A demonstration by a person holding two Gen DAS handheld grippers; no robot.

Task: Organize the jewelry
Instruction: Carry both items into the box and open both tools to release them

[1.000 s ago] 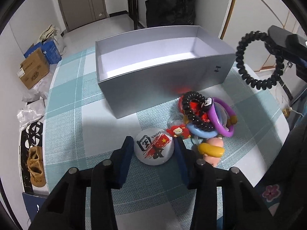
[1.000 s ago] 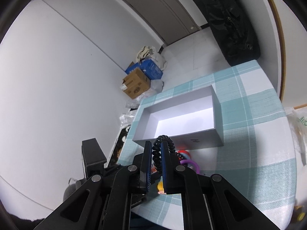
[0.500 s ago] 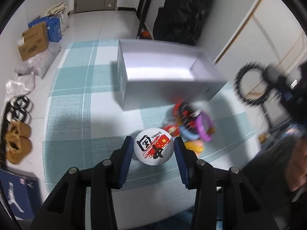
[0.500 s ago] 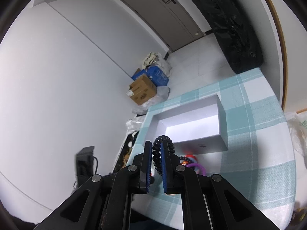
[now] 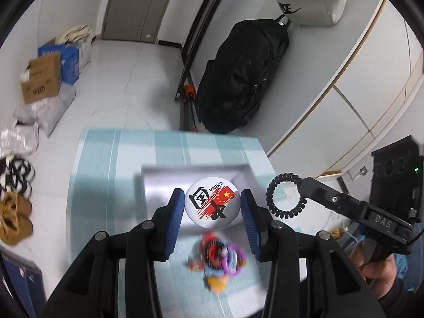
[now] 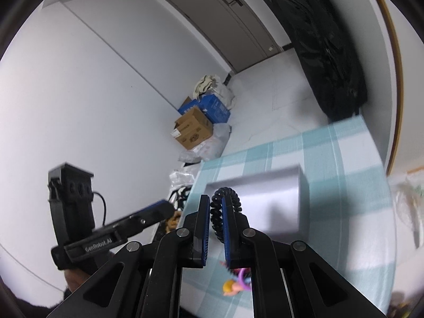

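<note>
While aloft, left tongs [image 5: 212,206] round badge [image 5: 212,202]

White walls [image 6: 87,84] and a pale tiled floor [image 5: 124,84]; a grey door [image 6: 225,18] closes the far end. A table under a teal-and-white checked cloth [image 5: 106,164] stands in the foreground. Against the walls: a large black bag [image 5: 243,76], a brown cardboard box [image 5: 41,76] beside a blue box [image 5: 66,58], white plastic bags [image 5: 45,111], slippers [image 5: 13,212].
</note>
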